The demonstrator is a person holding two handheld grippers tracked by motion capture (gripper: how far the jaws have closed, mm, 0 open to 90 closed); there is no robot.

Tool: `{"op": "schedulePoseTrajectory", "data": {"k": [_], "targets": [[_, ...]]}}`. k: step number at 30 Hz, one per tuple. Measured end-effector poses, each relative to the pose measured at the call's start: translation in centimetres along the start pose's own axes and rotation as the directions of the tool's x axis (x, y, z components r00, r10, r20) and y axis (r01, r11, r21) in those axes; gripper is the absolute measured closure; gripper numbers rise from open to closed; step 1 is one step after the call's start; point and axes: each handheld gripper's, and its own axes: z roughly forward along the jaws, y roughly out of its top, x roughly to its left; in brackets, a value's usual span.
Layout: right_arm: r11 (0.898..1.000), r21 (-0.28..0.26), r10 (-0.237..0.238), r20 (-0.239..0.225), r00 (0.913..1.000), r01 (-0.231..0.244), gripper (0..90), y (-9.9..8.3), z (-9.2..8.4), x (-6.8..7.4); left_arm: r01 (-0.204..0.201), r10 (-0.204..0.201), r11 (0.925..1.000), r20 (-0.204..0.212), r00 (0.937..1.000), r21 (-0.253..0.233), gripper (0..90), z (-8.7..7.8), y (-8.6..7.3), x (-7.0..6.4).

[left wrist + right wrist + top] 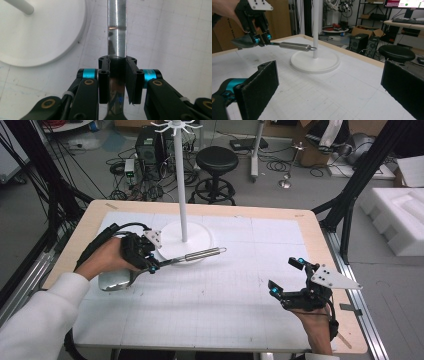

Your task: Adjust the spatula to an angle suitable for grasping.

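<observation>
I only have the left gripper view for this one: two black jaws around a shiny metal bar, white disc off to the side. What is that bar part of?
Observer: It is the neck of a steel utensil; the high view shows a broad blade behind the left gripper and a tubular handle with a hanging loop in front.
Operator: Is it lying on the table?
Observer: No. In the right gripper view the handle hangs clear above the table.
Operator: And the white disc?
Observer: It is the base of a tall white stand with hooks at its top.
Operator: Where is the other gripper?
Observer: The right gripper sits near the table's right edge, jaws wide open and empty.
</observation>
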Motion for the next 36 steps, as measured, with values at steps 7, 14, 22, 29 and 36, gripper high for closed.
{"op": "schedulePoseTrajectory", "data": {"k": [7,14,22,29,36], "targets": [[1.0,0.019,0.001,-0.011,0.9999,-0.001,0.4,0.0,0.5,0.4,-0.001,0.001,1.0,-0.006,1.0,0.0,74.8,-0.5,-2.3,0.1],[1.0,0.024,-0.015,-0.016,0.9998,0.015,0.4,0.0,0.8,0.4,-0.033,0.032,0.999,0.019,0.9993,0.032,74.9,0.2,-3.9,0.1],[1.0,0.027,-0.007,-0.015,0.9999,0.007,0.4,-0.1,0.7,0.4,-0.056,0.052,0.9965,0.052,0.9972,0.063,74.9,1.3,-5.3,0.3],[1.0,0.026,-0.007,-0.014,0.9999,0.007,0.4,-0.1,0.6,0.4,-0.087,0.079,0.9907,0.08,0.9937,0.105,74.8,2.3,-6.1,0.1],[1.0,0.02,-0.016,-0.009,0.9998,0.016,0.4,0.0,0.6,0.3,-0.096,0.083,0.9861,0.098,0.9917,0.136,74.8,3.3,-6.7,-0.1]]}}
